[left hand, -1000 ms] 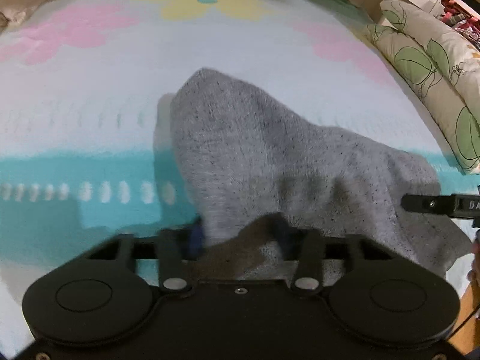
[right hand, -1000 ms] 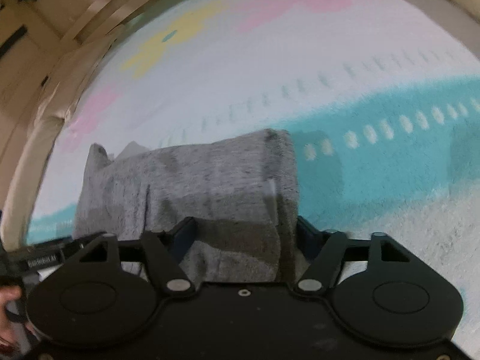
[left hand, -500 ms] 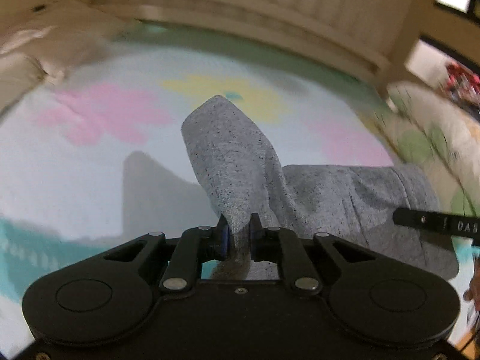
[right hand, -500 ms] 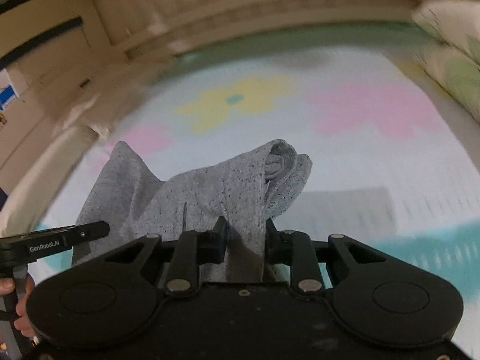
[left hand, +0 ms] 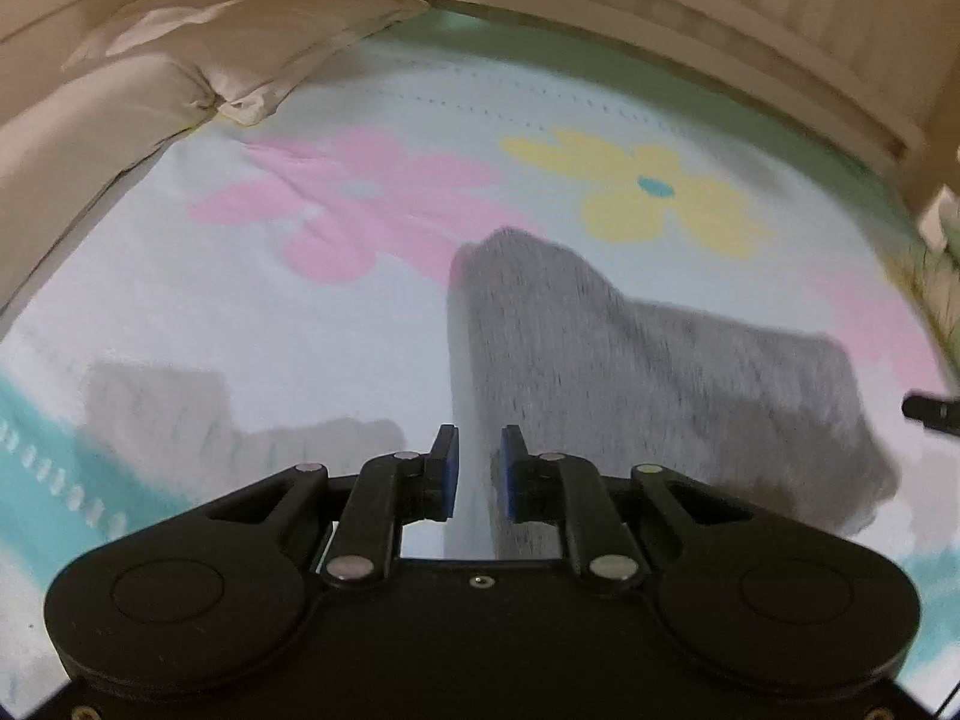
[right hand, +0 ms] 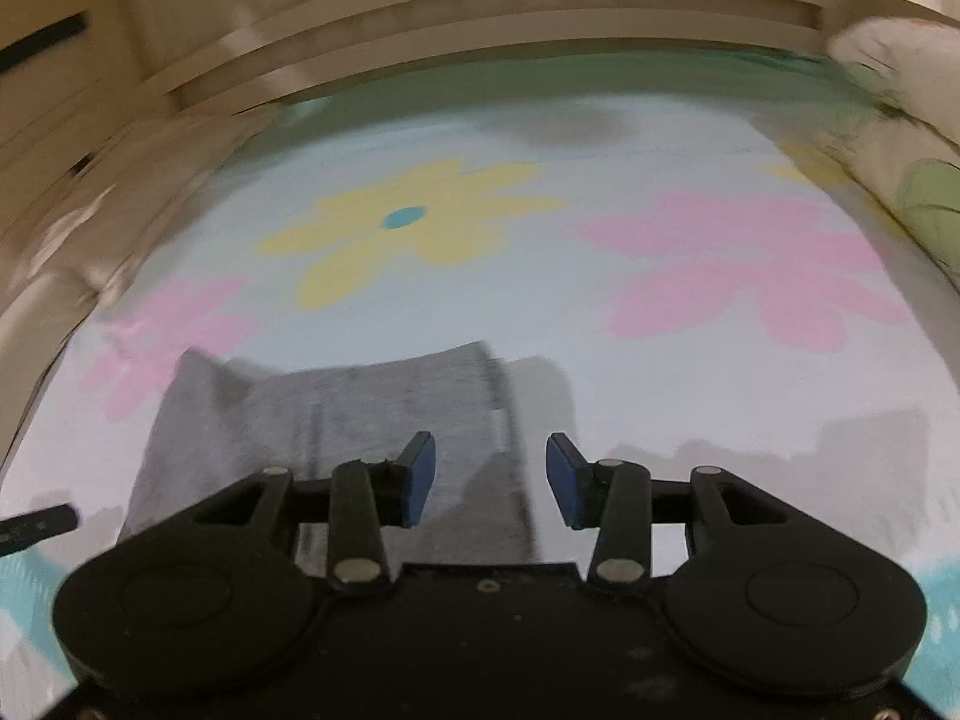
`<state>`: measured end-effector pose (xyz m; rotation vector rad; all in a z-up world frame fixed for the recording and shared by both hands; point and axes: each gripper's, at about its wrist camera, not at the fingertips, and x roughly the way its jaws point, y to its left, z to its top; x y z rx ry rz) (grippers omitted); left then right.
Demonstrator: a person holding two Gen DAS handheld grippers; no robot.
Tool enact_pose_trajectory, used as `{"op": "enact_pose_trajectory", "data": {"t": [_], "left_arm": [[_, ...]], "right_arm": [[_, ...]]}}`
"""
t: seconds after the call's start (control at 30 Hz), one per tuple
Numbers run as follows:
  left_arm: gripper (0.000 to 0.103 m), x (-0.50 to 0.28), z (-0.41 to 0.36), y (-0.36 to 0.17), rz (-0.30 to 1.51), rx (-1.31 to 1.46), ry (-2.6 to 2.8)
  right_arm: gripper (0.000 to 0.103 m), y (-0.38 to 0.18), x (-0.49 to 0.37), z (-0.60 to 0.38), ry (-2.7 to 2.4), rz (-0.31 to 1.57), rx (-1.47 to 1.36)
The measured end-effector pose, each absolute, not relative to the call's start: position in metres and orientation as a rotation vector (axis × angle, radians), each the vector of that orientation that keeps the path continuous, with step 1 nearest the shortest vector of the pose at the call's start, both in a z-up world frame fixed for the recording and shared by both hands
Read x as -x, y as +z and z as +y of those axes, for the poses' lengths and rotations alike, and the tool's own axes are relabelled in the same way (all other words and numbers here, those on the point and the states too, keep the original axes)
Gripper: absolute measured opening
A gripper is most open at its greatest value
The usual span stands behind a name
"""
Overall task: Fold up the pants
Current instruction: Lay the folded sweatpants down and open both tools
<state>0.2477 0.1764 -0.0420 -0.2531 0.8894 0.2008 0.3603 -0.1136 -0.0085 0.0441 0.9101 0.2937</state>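
Observation:
The grey pants [left hand: 660,372] lie folded in a flat block on the flowered bedspread [left hand: 240,312], blurred by motion. My left gripper [left hand: 479,438] hovers over their left edge; its jaws stand a little apart and are opening, pads off the cloth, which lies beneath the gap. In the right wrist view the pants [right hand: 336,420] lie below my right gripper [right hand: 489,450], whose jaws are wide and opening, with nothing pressed between them. A fingertip of each gripper shows at the edge of the other's view.
A beige pillow [left hand: 210,60] lies at the far left of the bed and a leaf-patterned pillow [right hand: 900,138] along the right side. A wooden slatted bed frame [right hand: 480,6] bounds the far edge. Bare bedspread surrounds the pants.
Both grippers pinched the near part of the pants, lifted it and carried it toward the far side. They have let go, and the cloth now lies folded flat.

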Motion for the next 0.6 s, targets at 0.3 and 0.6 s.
{"op": "enact_pose_trajectory", "data": {"t": [0.3, 0.6], "left_arm": [[0.030, -0.232, 0.140, -0.084, 1.016, 0.207, 0.143], [0.029, -0.218, 0.132, -0.052, 0.930, 0.157, 0.158]], "right_arm": [[0.043, -0.040, -0.337, -0.078, 0.453, 0.994, 0.174], [0.043, -0.044, -0.342, -0.098, 0.383, 1.106, 0.130]]}}
